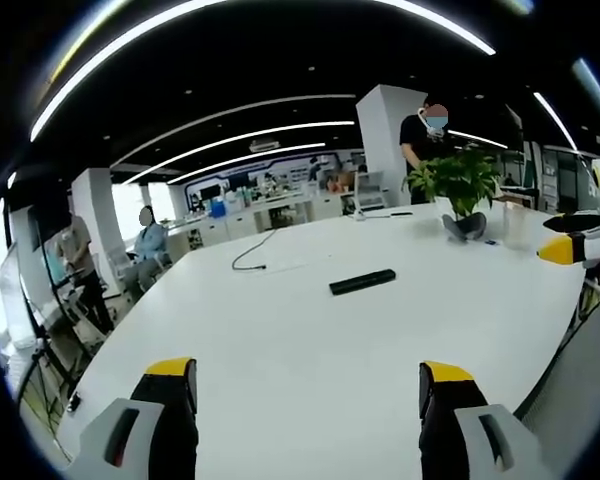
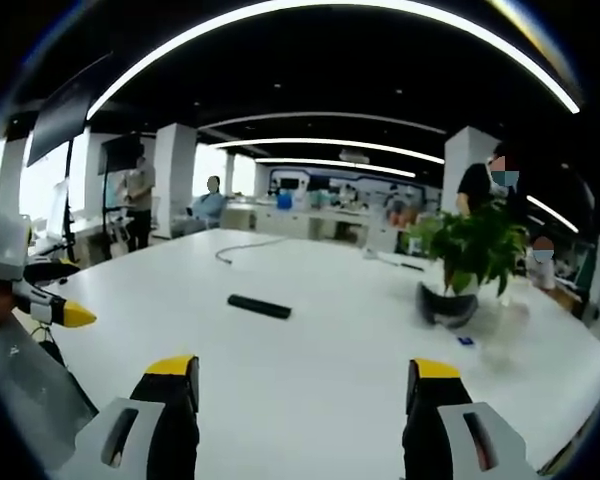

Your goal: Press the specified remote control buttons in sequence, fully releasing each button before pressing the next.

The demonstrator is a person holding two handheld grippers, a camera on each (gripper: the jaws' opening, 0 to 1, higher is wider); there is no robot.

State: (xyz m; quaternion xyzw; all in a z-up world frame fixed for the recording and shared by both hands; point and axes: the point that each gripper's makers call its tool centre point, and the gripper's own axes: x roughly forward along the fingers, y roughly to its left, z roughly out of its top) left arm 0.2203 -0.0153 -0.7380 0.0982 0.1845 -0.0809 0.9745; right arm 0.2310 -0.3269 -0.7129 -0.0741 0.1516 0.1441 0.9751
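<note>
White table [image 1: 280,380]: broad, smooth, matte, curved edge; it bears everything below.
Potted plant [image 2: 475,250]: leafy green, dark round pot, far side, right of centre.
Black cable [image 1: 248,258]: thin loop, well beyond.
Remote control [image 1: 362,282]: slim black bar lying flat mid-table, long axis crosswise to my reach, ahead of both tools, well apart.
My left gripper [image 1: 308,385] and right gripper [image 2: 300,385]: yellow-tipped jaws apart, holding nothing. I judge neither clearly nearer.

You have no text, label, brand or number that can be read in either view. The remote control [image 1: 362,282] lying on the table [image 1: 280,350] ahead of your jaws is too small and dark to show any button markings.
</note>
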